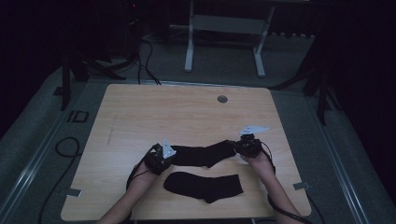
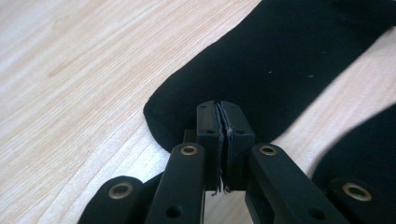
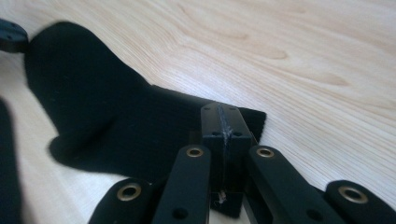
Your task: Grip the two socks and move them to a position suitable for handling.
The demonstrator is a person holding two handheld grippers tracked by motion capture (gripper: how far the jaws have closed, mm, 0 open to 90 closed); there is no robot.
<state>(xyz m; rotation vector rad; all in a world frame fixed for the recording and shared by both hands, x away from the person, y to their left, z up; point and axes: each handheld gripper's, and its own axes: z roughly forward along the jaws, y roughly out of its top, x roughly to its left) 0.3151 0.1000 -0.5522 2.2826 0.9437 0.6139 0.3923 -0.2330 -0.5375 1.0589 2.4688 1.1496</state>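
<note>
The worktop [image 1: 140,112] lay bare ahead of your fingers, pale wood with a small round grommet [image 1: 222,99] well beyond them. Two black socks were on it. The farther sock [image 1: 203,155] stretched flat between your two grippers, one end at each set of fingers; the nearer sock [image 1: 205,185] lay loose just behind them, toward you, touched by neither. Your left gripper [image 1: 164,156] had its fingers [image 2: 208,126] closed tight on the rounded toe end of the farther sock [image 2: 280,70], with a thin fold of cloth pinched between the pads. Your right gripper [image 1: 243,145] was likewise clamped shut on the square cuff edge of that sock [image 3: 107,126], its fingers [image 3: 233,122] pressed together over the hem. So, as I judge it, the grasping part was done: you held the one sock by both ends, spread along its length and resting on the wood. What remained, by the look of it, was to lift or carry it onto its mate behind your fingers, line the two up, and then fold or pair them; none of that had begun.
</note>
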